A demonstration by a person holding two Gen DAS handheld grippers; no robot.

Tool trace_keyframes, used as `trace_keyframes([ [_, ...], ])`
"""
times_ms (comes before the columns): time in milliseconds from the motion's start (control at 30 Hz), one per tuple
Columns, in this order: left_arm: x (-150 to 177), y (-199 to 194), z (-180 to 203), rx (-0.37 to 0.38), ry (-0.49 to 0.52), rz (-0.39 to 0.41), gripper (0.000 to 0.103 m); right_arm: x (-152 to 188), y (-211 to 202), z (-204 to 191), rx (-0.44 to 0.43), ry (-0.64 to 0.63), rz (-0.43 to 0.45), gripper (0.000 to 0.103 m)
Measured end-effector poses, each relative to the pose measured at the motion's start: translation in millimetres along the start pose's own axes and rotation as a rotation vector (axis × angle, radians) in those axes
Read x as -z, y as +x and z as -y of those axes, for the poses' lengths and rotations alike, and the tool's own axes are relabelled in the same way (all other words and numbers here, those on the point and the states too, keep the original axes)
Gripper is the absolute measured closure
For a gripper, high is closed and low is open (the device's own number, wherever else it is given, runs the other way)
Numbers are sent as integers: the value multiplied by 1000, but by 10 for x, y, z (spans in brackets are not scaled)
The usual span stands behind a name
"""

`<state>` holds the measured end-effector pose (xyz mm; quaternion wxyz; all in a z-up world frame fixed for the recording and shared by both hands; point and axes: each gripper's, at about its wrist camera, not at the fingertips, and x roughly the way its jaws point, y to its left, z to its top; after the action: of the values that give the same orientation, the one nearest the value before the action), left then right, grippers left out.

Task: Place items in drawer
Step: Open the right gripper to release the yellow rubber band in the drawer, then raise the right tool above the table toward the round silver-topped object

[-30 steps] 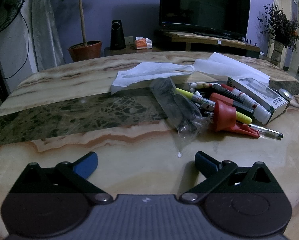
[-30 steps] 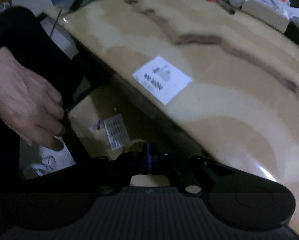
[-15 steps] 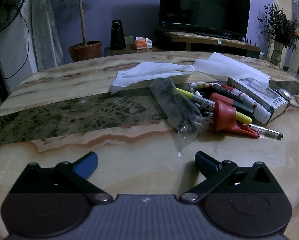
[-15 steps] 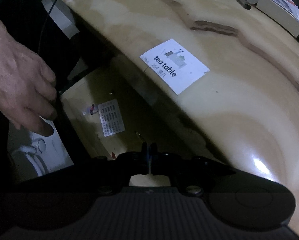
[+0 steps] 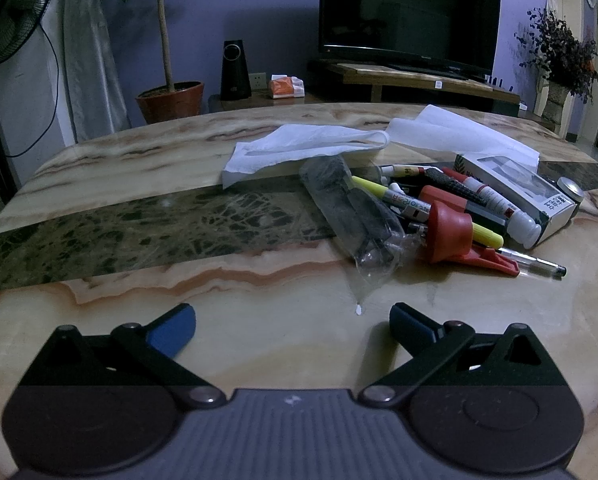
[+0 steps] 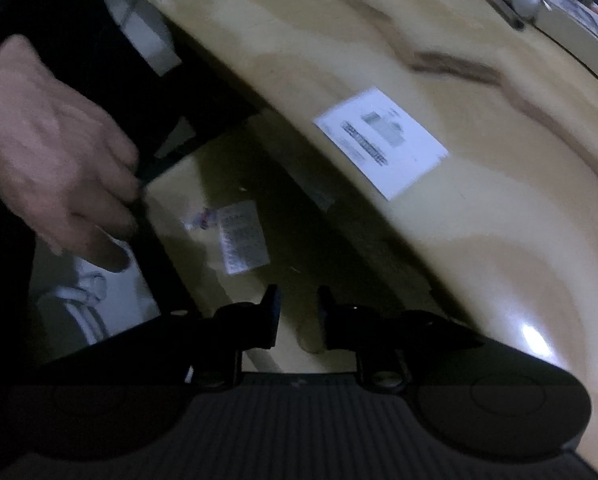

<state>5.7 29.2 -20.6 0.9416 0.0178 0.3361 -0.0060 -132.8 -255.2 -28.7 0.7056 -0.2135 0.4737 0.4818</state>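
Left wrist view: left gripper (image 5: 292, 319) sits low over the marble table (image 5: 139, 312), fingers spread wide, gripping nothing. Beyond it the heap of pens (image 5: 439, 212) waits beside a white tissue (image 5: 303, 148). Right gripper (image 6: 297, 308), fingers slightly parted, hovers above the open drawer (image 6: 227, 236), a bare hand (image 6: 55, 172) at its edge.

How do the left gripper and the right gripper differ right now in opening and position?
The left gripper stands wide open over the marble tabletop, facing the pile of pens. The right gripper shows only a narrow gap between its fingers and sits below the table edge, over the open pale drawer. The left gripper's fingertips show blue pads; the right gripper's look dark. Both hold nothing.
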Motion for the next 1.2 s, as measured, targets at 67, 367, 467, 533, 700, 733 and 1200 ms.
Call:
trace_keyframes([
  [67, 0, 0, 0, 0, 0, 0, 0, -29, -59, 7, -28, 4, 29, 74],
  [367, 0, 0, 0, 0, 0, 0, 0, -158, -323, 41, -152, 24, 161, 73],
  [467, 0, 0, 0, 0, 0, 0, 0, -207, -460, 95, -170, 47, 233, 68],
  [533, 0, 0, 0, 0, 0, 0, 0, -244, -605, 178, -156, 81, 313, 64],
  [700, -1, 1, 0, 0, 0, 0, 0, -340, -835, 435, 63, 193, 458, 47],
  [733, -1, 1, -1, 0, 0, 0, 0, -359, -876, 488, 114, 217, 484, 46],
  [1200, -1, 0, -1, 0, 0, 0, 0, -450, -847, 1253, 534, 492, 522, 46],
])
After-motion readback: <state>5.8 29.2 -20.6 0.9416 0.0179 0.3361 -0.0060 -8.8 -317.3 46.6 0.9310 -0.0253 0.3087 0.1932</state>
